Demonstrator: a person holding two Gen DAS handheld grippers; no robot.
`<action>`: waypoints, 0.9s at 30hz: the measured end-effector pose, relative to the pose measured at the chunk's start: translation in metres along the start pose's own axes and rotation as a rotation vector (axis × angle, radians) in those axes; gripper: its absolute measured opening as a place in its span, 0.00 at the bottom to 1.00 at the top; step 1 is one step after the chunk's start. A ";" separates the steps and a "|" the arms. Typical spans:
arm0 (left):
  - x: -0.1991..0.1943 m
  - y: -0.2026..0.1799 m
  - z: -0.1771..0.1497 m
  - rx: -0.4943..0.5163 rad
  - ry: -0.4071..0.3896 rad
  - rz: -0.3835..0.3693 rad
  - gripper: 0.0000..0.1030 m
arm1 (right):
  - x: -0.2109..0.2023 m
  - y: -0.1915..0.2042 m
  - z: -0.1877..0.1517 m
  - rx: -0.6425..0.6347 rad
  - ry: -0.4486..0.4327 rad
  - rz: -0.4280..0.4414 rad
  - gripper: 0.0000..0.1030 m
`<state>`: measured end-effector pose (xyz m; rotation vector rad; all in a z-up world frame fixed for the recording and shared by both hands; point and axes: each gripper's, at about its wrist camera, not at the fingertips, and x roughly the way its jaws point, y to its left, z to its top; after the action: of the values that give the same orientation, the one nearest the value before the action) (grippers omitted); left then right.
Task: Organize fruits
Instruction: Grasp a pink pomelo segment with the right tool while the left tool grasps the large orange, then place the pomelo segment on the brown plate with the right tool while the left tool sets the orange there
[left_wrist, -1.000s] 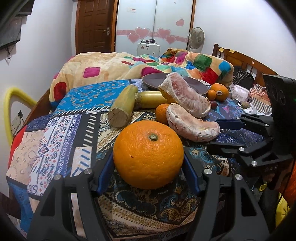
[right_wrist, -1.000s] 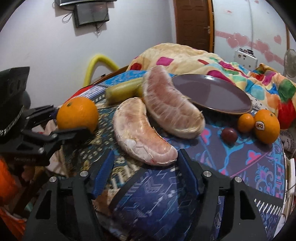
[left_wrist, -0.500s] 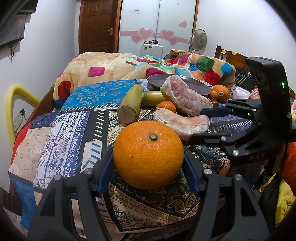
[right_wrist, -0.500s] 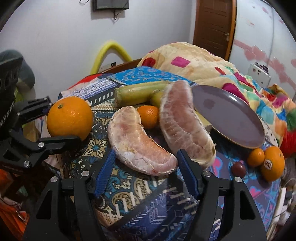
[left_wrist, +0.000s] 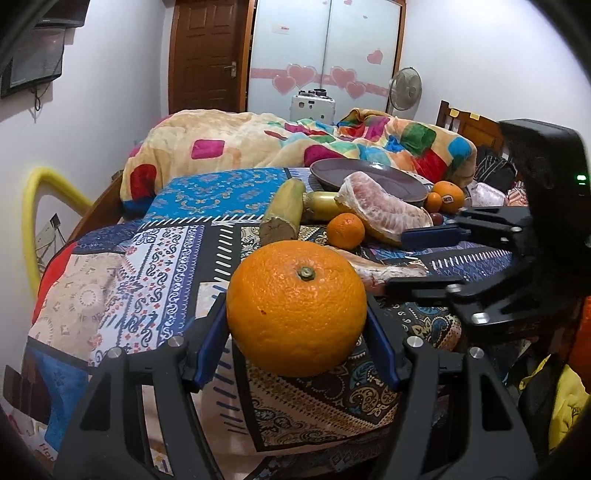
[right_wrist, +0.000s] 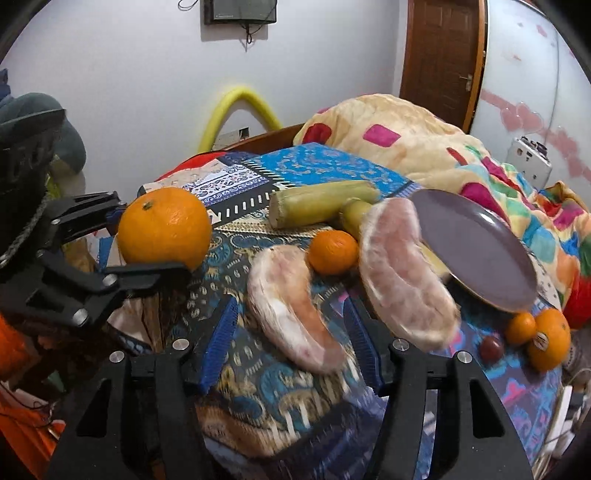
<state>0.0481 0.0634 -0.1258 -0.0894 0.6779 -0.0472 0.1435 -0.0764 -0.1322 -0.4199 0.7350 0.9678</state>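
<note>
A large orange (left_wrist: 295, 306) sits between the blue pads of my left gripper (left_wrist: 295, 332), which is shut on it above the patterned bedspread (left_wrist: 155, 266). From the right wrist view, the same orange (right_wrist: 164, 227) shows at the left in that gripper (right_wrist: 129, 243). My right gripper (right_wrist: 291, 339) straddles the near peeled pomelo segment (right_wrist: 291, 325). Its jaws are closing, with small gaps still showing at both pads. A second pomelo segment (right_wrist: 402, 273) leans on the purple plate (right_wrist: 476, 243). A small tangerine (right_wrist: 332, 251) lies between the two segments.
Two sugarcane pieces (right_wrist: 321, 201) lie behind the fruit. A stickered orange (right_wrist: 548, 339), a small tangerine (right_wrist: 521, 326) and a dark round fruit (right_wrist: 491, 347) sit right of the plate. A bunched colourful blanket (left_wrist: 295, 144) fills the back. A yellow tube (left_wrist: 33, 206) stands at the bed's left edge.
My right gripper has swung round and come in over the near pomelo segment, and its jaws have narrowed around it. The left gripper still holds the orange, hardly moved.
</note>
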 end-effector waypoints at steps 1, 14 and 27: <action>-0.001 0.000 0.000 -0.001 -0.001 0.002 0.66 | 0.007 0.001 0.002 0.003 0.014 0.007 0.54; -0.004 0.003 -0.001 -0.003 -0.010 0.007 0.66 | 0.009 0.002 -0.004 0.080 -0.008 -0.007 0.34; -0.017 -0.011 0.024 -0.008 -0.064 -0.015 0.66 | -0.056 -0.006 -0.004 0.143 -0.149 -0.091 0.19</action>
<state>0.0499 0.0552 -0.0954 -0.1036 0.6132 -0.0562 0.1272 -0.1157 -0.0942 -0.2510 0.6401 0.8459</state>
